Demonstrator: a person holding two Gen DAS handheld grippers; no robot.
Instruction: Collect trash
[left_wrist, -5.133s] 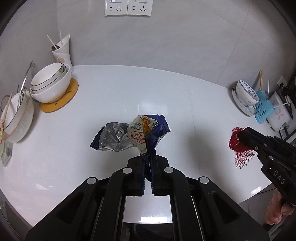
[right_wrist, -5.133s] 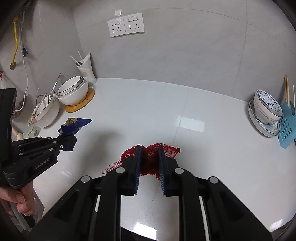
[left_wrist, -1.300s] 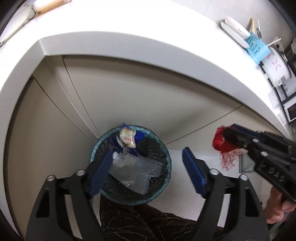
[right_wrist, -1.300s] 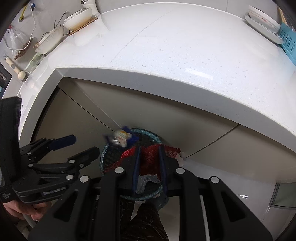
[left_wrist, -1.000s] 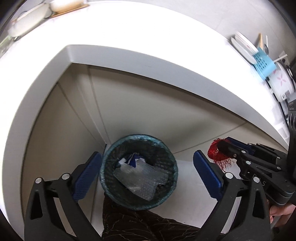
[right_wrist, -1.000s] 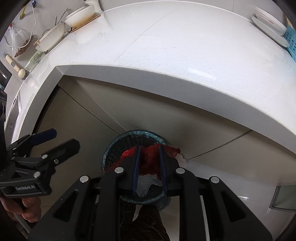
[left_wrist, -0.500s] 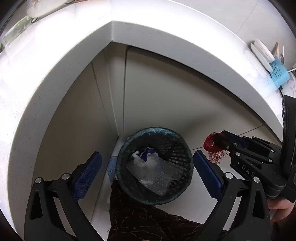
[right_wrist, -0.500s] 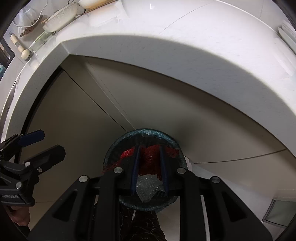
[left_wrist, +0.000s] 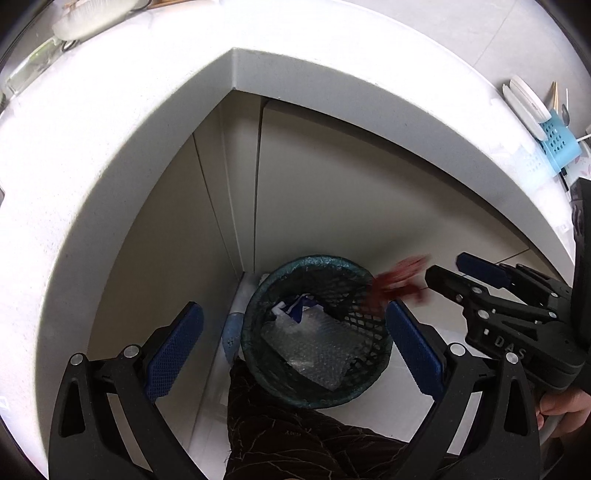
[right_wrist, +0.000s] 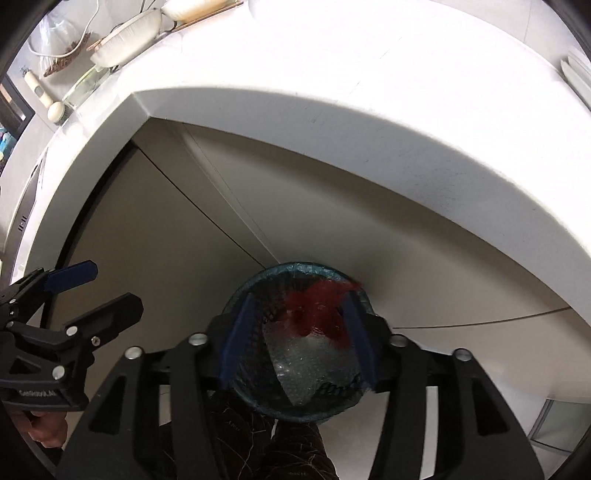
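A dark mesh bin (left_wrist: 317, 260) (right_wrist: 295, 266) stands on the floor under the counter. Inside lie bubble wrap (left_wrist: 314, 349) (right_wrist: 310, 365) and a blue snack wrapper (left_wrist: 300, 304). My left gripper (left_wrist: 293, 349) (right_wrist: 110, 286) hangs open above the bin with nothing between its pads. The jaws of my right gripper (right_wrist: 298, 334) (left_wrist: 445, 267) are opening over the bin. The red mesh net (right_wrist: 317, 306) (left_wrist: 395, 284) is a blur between and just past its pads. In the left wrist view it is clear of the fingertips, at the bin's rim.
The white countertop (left_wrist: 122, 155) overhangs beige cabinet doors (left_wrist: 325, 192) behind the bin. A person's dark trouser leg (left_wrist: 295, 439) is just in front of the bin. Plates and a blue rack (left_wrist: 557, 146) sit on the counter at far right, bowls (right_wrist: 125, 27) at far left.
The right gripper's jaws have parted and the red net has come loose, dropping toward the bin. The left gripper stays wide open and empty. Both views shifted slightly along the counter.
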